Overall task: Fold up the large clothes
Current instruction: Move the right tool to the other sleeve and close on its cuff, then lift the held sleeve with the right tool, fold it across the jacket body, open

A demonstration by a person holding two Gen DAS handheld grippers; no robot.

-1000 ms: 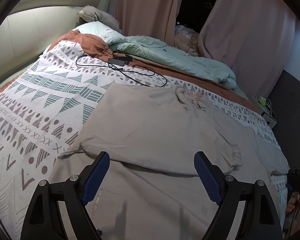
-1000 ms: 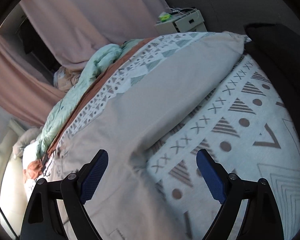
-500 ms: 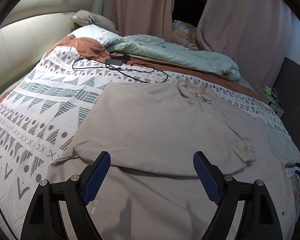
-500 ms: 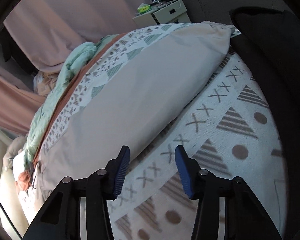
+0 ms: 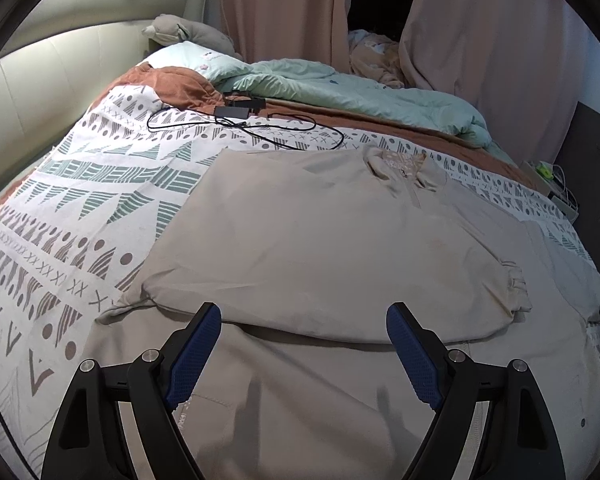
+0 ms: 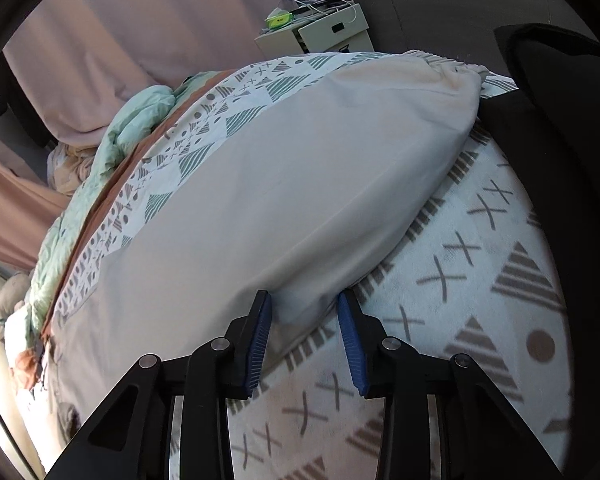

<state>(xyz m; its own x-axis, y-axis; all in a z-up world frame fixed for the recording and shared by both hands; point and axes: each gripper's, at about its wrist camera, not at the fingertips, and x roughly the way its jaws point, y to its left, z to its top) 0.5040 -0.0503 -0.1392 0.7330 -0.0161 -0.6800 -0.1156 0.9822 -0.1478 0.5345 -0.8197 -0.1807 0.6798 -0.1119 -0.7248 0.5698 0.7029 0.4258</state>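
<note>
Right wrist: right hand-held gripper (image 6: 304, 312) half-closed astride beige garment (image 6: 260, 208) edge; left hand-held gripper (image 5: 304, 320) wide open, above garment.

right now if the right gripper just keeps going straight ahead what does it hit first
Most likely the edge of the beige garment: the right gripper is partly closed with that edge between its fingers.

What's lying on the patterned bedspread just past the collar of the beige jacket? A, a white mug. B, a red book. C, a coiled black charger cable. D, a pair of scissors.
C: the left wrist view shows a looped black charger cable on the patterned bedspread, beyond the beige jacket.
</note>
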